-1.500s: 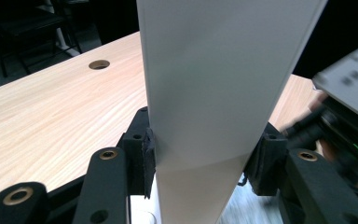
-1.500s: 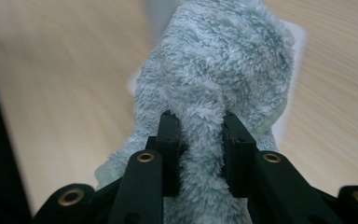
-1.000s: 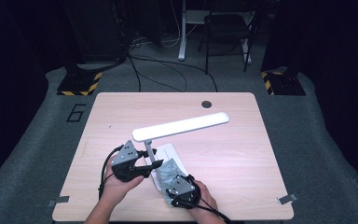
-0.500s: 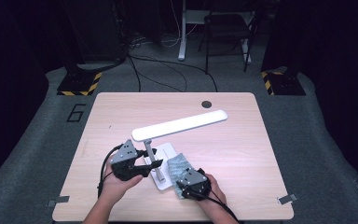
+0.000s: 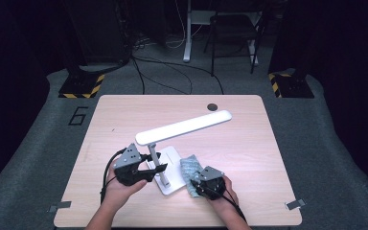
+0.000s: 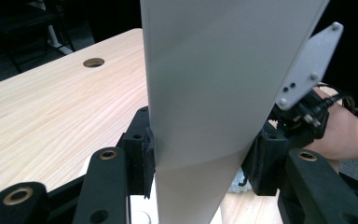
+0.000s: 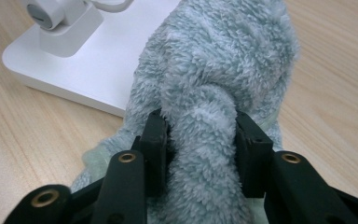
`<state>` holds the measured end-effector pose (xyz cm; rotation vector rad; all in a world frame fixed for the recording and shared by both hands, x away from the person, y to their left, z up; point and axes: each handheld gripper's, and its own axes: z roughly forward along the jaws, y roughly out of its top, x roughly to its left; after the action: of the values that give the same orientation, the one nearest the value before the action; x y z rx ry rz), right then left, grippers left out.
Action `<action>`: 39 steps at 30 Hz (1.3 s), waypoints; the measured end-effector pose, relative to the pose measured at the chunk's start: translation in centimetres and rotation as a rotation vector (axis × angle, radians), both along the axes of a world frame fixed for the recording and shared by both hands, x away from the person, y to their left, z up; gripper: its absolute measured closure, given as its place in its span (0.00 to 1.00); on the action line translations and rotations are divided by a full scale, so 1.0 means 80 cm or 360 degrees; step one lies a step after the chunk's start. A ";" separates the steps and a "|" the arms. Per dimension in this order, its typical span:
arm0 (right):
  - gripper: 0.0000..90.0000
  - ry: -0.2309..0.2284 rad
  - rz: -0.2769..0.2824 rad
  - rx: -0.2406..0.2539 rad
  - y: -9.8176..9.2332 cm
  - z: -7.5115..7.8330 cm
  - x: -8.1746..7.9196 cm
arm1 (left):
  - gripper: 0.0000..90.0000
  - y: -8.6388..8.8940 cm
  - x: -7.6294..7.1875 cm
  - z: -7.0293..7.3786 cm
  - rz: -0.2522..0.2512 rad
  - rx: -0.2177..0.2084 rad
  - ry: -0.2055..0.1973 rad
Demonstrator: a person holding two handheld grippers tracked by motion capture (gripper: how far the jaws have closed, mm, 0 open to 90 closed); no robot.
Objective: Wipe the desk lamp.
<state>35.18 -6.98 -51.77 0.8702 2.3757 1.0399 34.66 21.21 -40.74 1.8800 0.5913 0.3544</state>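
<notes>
High view: lamp [image 5: 184,127] head points far-right; left hand-held gripper [image 5: 148,173] clamps stem, right [image 5: 195,184] clamps cloth [image 5: 189,167].

One desk lamp [image 5: 182,129], one fluffy cloth [image 5: 189,168], one table [image 5: 249,153] with one round hole [image 5: 212,107]. Two grippers: left gripper [image 5: 146,173], right gripper [image 5: 196,188]. One chair [image 5: 232,28] behind, two striped floor bases [image 5: 79,86].
</notes>
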 end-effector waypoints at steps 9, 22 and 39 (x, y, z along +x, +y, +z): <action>0.76 0.0068 -0.0124 -0.0022 -0.032 0.009 0.005 | 0.58 0.000 0.000 0.000 -0.0040 -0.0002 -0.0005; 0.78 -0.0042 -0.0121 0.0253 -0.047 0.036 -0.020 | 0.58 -0.007 -0.006 -0.002 -0.0117 -0.0027 0.0010; 0.41 0.0010 0.0039 0.0192 0.004 0.015 -0.030 | 0.58 -0.019 -0.012 -0.003 -0.0286 -0.0041 0.0008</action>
<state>32.82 -6.65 -50.53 0.8891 2.3543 1.2023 33.70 19.67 -40.99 1.8930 0.4246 0.2236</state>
